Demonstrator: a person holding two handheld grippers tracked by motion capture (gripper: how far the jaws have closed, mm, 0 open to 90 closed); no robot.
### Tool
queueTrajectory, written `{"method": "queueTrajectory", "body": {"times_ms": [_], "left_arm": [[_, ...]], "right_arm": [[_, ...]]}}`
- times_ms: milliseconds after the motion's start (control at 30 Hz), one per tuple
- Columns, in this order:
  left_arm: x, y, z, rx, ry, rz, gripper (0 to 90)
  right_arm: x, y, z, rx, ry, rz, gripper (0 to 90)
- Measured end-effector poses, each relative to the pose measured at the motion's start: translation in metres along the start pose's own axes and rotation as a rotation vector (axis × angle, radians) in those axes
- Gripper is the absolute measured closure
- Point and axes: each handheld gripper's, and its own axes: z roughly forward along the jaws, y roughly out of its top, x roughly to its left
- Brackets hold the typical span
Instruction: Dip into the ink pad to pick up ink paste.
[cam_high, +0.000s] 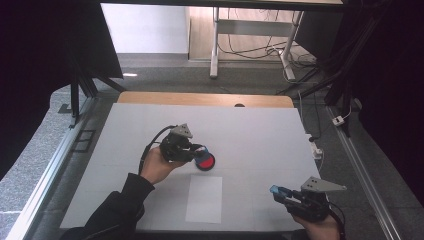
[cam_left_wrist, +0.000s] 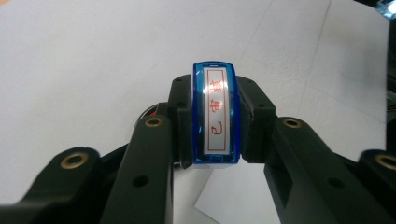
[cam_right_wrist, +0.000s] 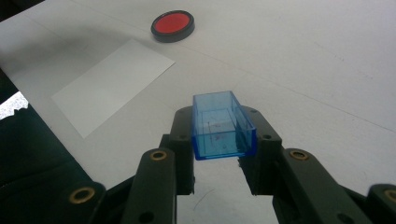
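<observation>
1. Counter (cam_high: 260, 130), white, spans the middle of the high view, with a wooden edge along its upper side.
2. Paper (cam_high: 204, 199), a white sheet, lies flat on the counter at lower centre of the high view; in the right gripper view it (cam_right_wrist: 112, 84) sits at left centre.
3. Left gripper (cam_high: 197, 152) is at centre of the high view, held in a hand (cam_high: 157, 165) whose dark sleeve comes in from the lower left. Its fingers (cam_left_wrist: 180, 121) pinch the stamp from both sides.
4. Right gripper (cam_high: 276, 191) sits at the lower right of the high view, well apart from the left one. Its fingers (cam_right_wrist: 184, 140) pinch the cap by its two long walls.
5. Ink pad (cam_high: 205, 162), round, black-rimmed with a red face, lies on the counter just beside the left gripper's tip, above the paper; in the right gripper view it (cam_right_wrist: 172, 24) is at upper centre.
6. Stamp (cam_left_wrist: 215, 114), blue with a white face bearing red characters in a red frame, stands upright at centre of the left gripper view.
7. Cap (cam_right_wrist: 222, 126), a clear blue open box, sits at centre of the right gripper view, held above the counter.
</observation>
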Motion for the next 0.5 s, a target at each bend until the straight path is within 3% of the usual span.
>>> {"method": "queueTrajectory", "body": {"times_ms": [300, 500], "left_arm": [[0.010, 0.001, 0.016, 0.025, 0.019, -0.023, 70.2], [0.012, 0.003, 0.028, 0.049, 0.036, -0.016, 70.2]], "right_arm": [[0.000, 0.000, 0.000, -0.001, 0.005, 0.002, 68.3], [0.000, 0.000, 0.000, 0.002, 0.007, 0.004, 68.3]]}}
